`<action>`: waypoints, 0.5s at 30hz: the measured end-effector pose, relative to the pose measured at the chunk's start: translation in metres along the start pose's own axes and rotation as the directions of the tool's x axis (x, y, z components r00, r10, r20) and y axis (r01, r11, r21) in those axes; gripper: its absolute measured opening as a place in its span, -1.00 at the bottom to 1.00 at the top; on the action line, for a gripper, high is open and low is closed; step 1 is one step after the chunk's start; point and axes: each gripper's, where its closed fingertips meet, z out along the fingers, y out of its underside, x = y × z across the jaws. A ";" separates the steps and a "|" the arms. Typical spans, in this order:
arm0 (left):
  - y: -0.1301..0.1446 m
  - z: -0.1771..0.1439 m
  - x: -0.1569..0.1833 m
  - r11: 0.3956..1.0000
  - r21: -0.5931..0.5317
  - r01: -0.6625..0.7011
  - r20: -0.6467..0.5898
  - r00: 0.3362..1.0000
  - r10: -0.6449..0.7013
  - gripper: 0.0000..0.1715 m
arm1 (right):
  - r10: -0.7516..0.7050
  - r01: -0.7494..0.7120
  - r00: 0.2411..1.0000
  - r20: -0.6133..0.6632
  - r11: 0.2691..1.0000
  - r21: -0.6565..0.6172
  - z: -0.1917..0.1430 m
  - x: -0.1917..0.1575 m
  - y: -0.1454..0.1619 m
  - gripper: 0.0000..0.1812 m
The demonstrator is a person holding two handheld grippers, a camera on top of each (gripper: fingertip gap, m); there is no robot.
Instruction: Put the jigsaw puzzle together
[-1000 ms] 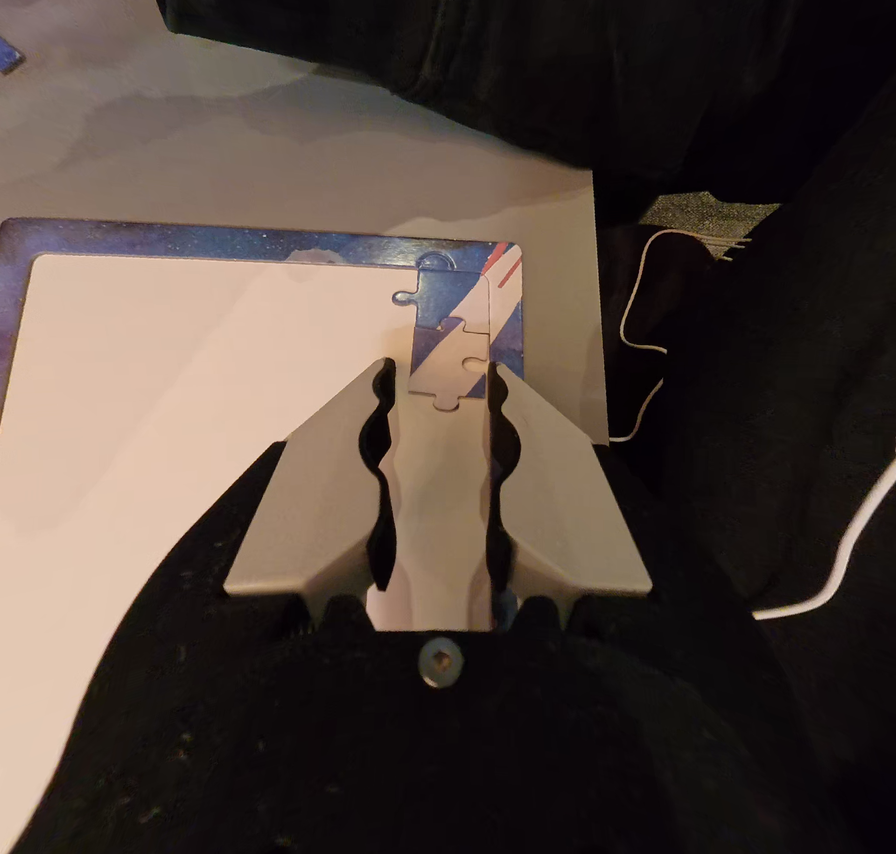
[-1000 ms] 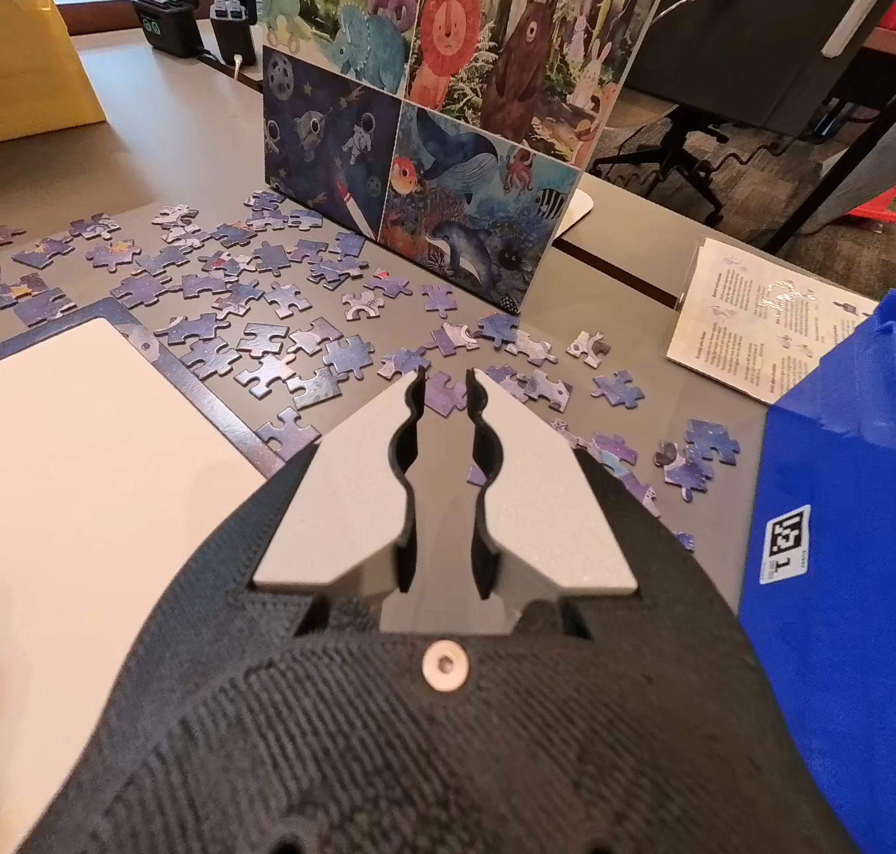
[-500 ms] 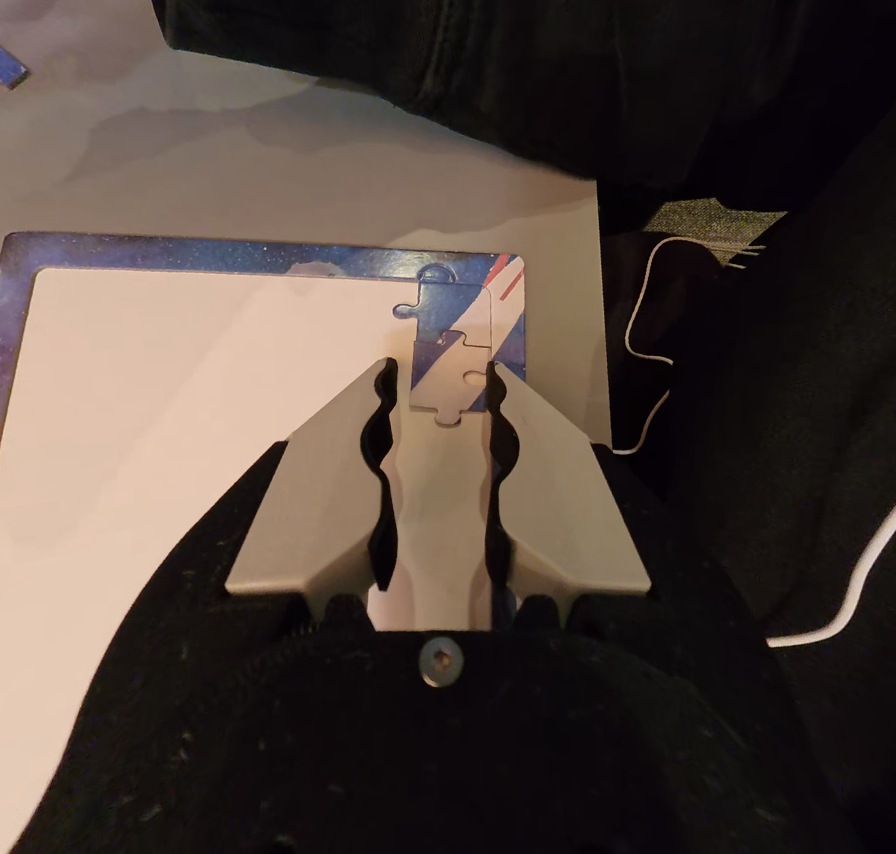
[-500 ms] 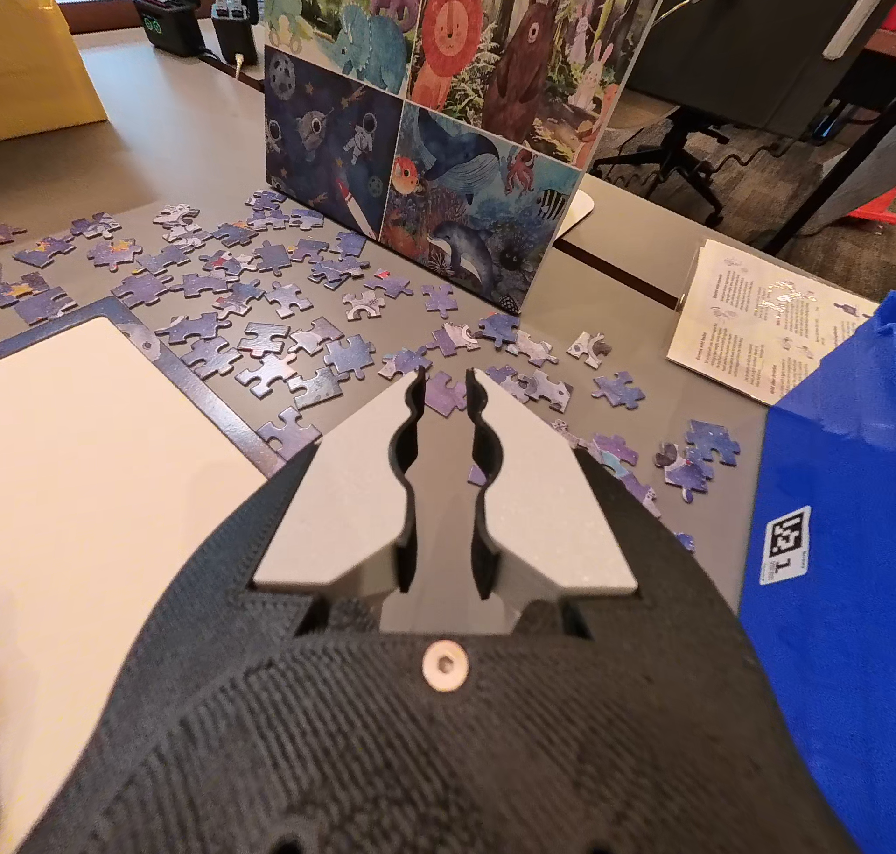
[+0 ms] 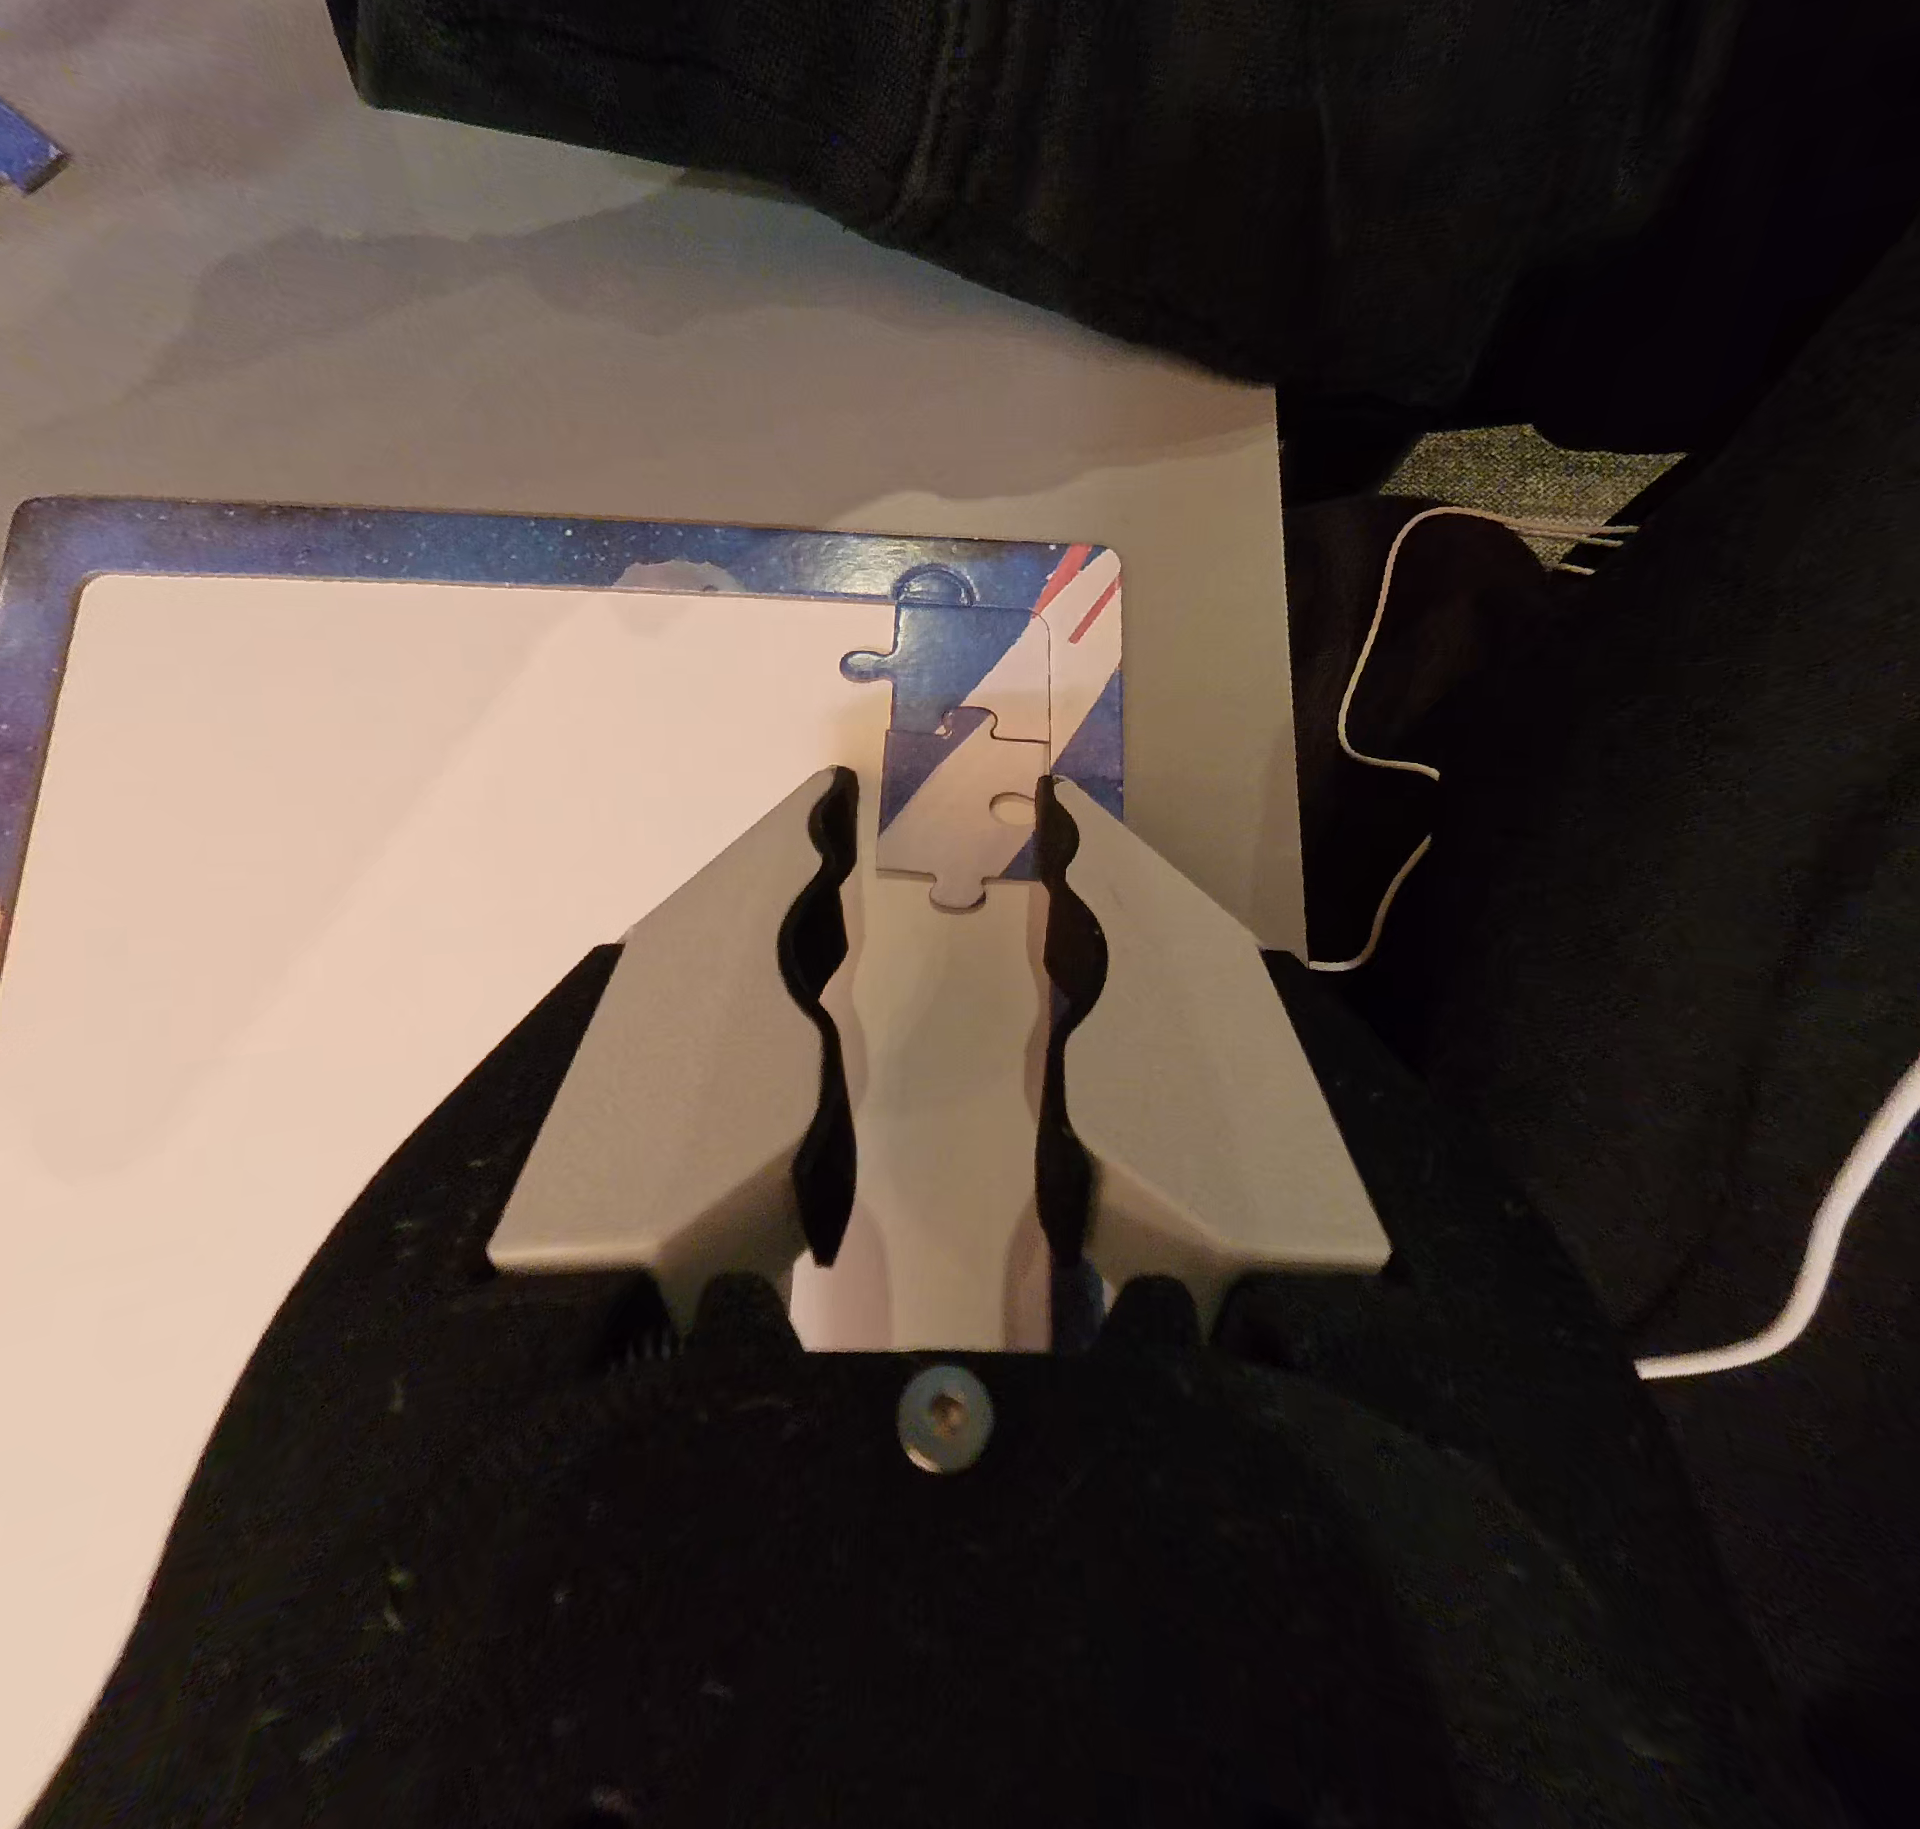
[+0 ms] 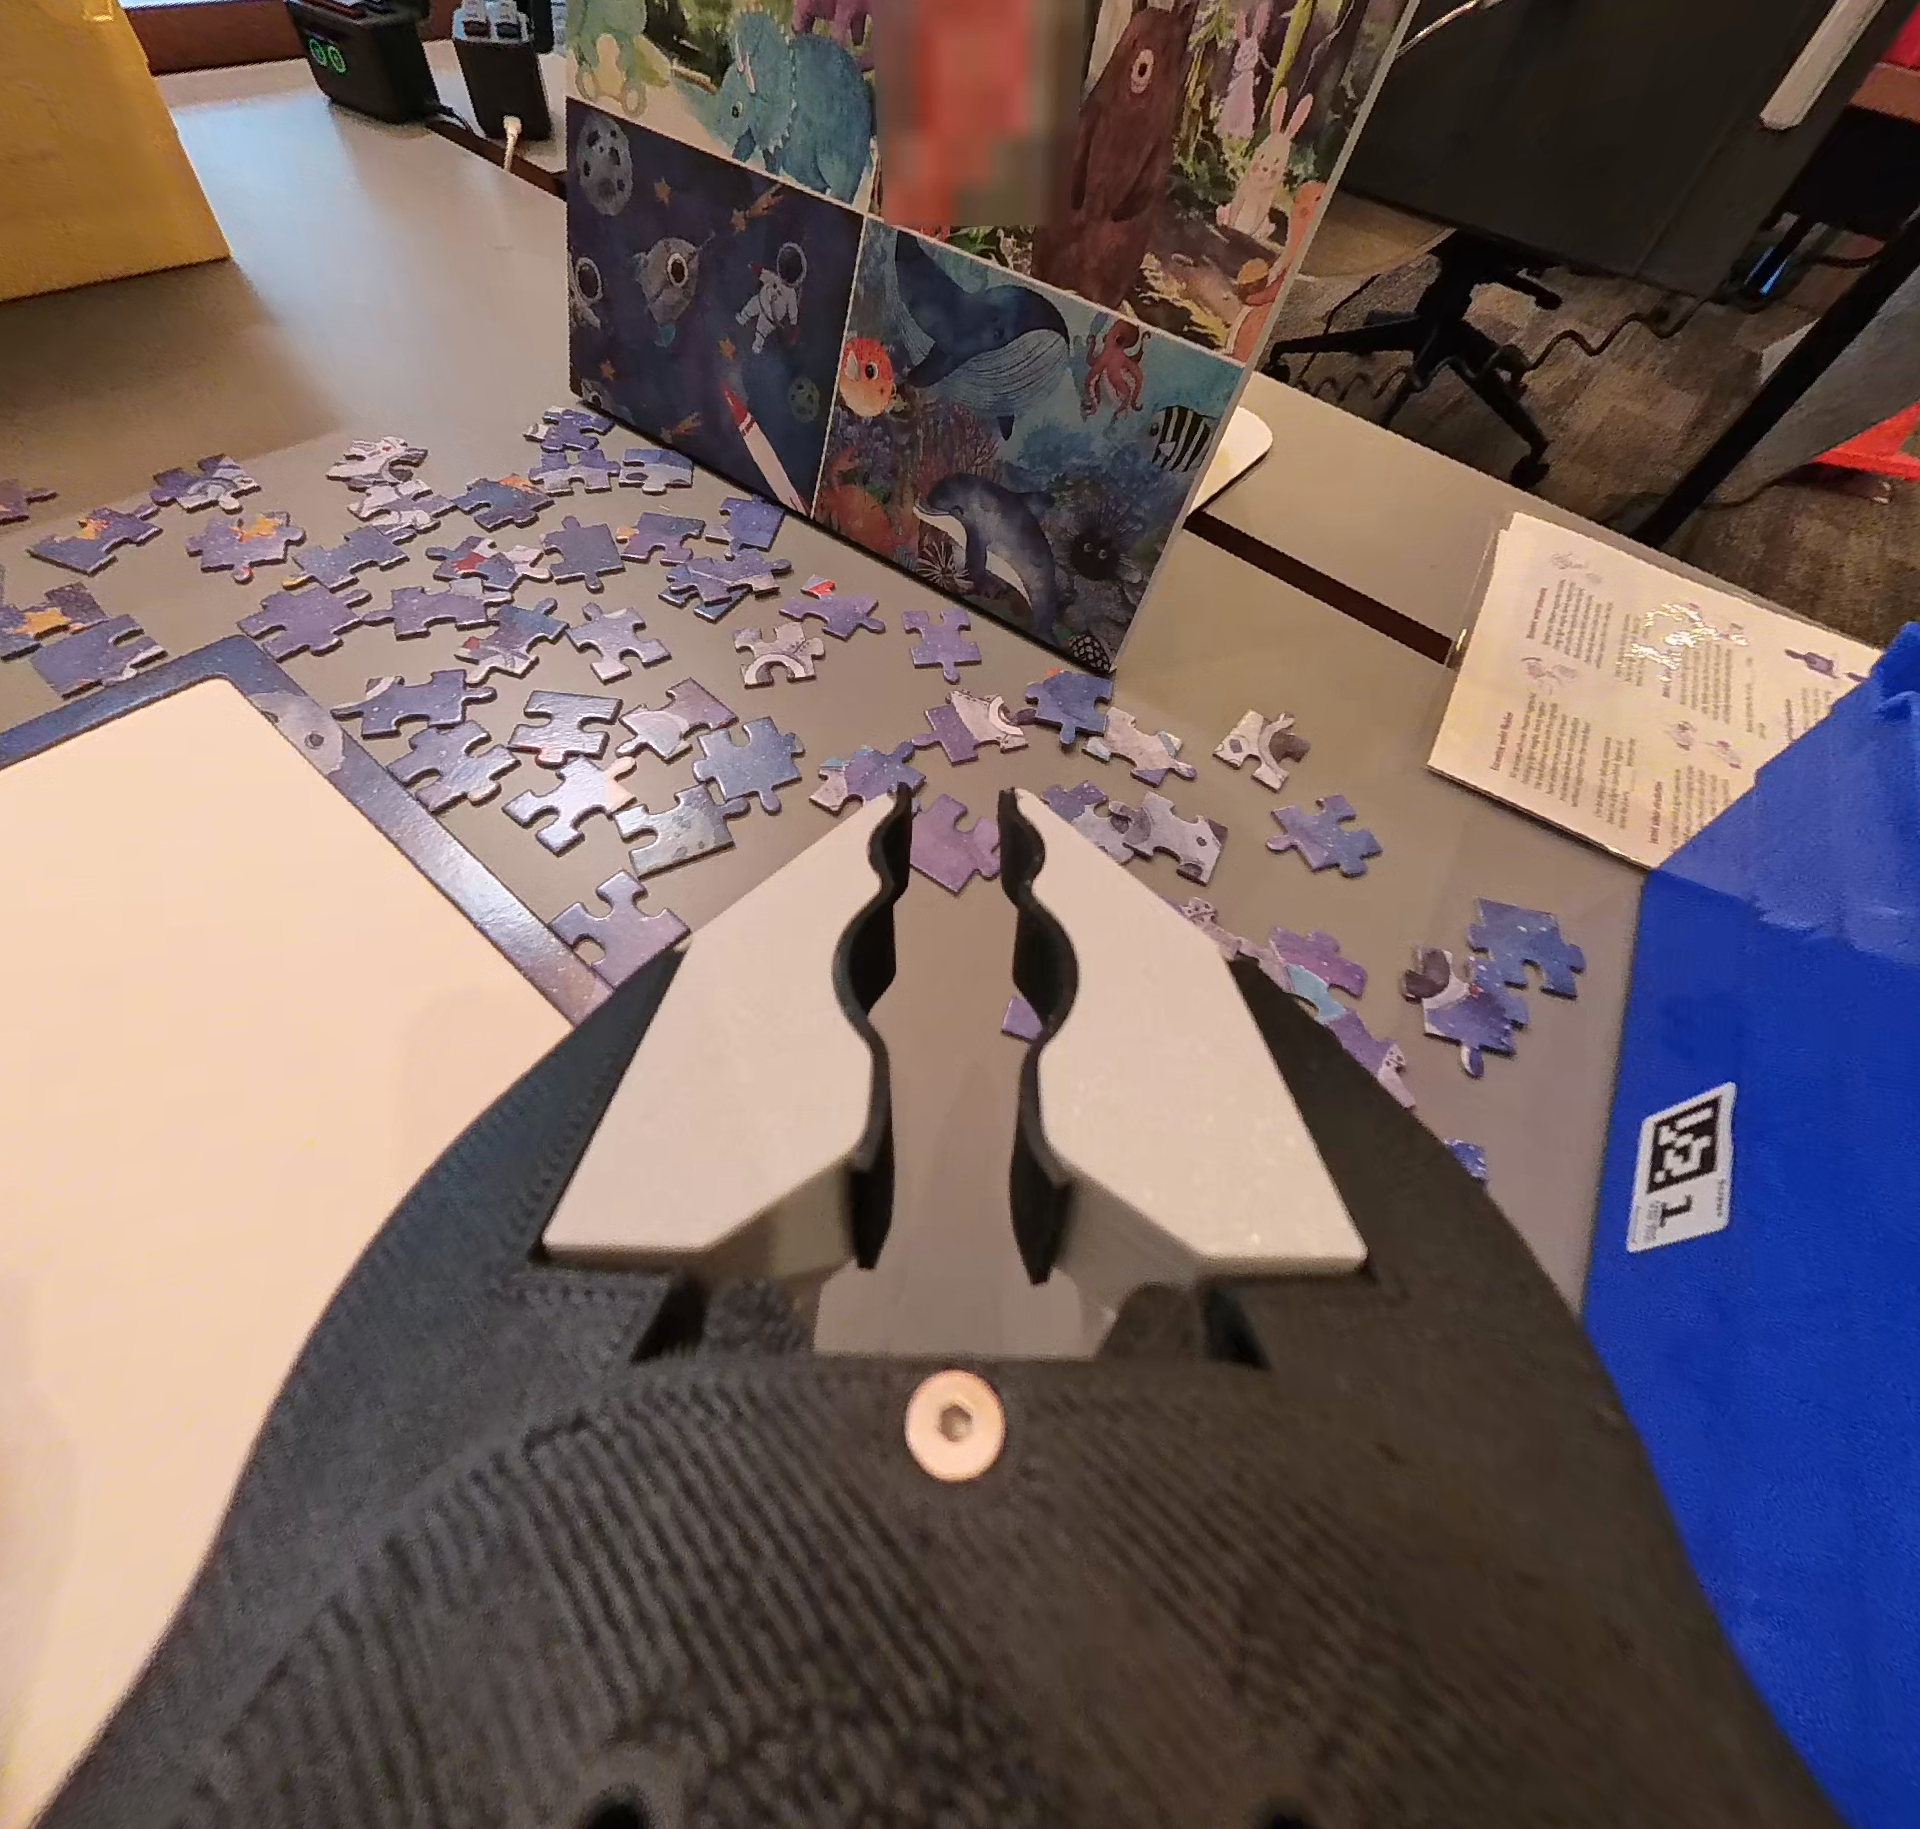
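Two joined pieces [image 5: 961, 740] in frame [image 5: 468, 543]; both grippers empty.

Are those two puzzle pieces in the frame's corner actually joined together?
Touching. Left wrist view: the corner piece and second piece interlock, tab in socket, no gap.

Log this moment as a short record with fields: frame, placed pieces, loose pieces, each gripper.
frame: blue puzzle frame, white inside, mostly unfilled
placed pieces: two joined pieces in the frame's corner
loose pieces: many loose pieces scattered on the grey table beside the frame
left gripper: open, empty, at the lower placed piece
right gripper: open, empty, above loose pieces
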 end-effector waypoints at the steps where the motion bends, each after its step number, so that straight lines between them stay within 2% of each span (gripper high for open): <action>1: 0.000 0.000 0.000 1.000 0.000 0.000 -0.001 1.000 0.000 -0.61 | 0.000 0.000 1.000 0.000 1.000 0.000 0.000 0.000 0.000 -0.83; 15: 0.002 -0.002 0.001 1.000 0.005 0.005 -0.003 1.000 -0.005 -0.70 | 0.000 0.000 1.000 -0.002 1.000 0.001 0.000 0.001 0.000 -0.83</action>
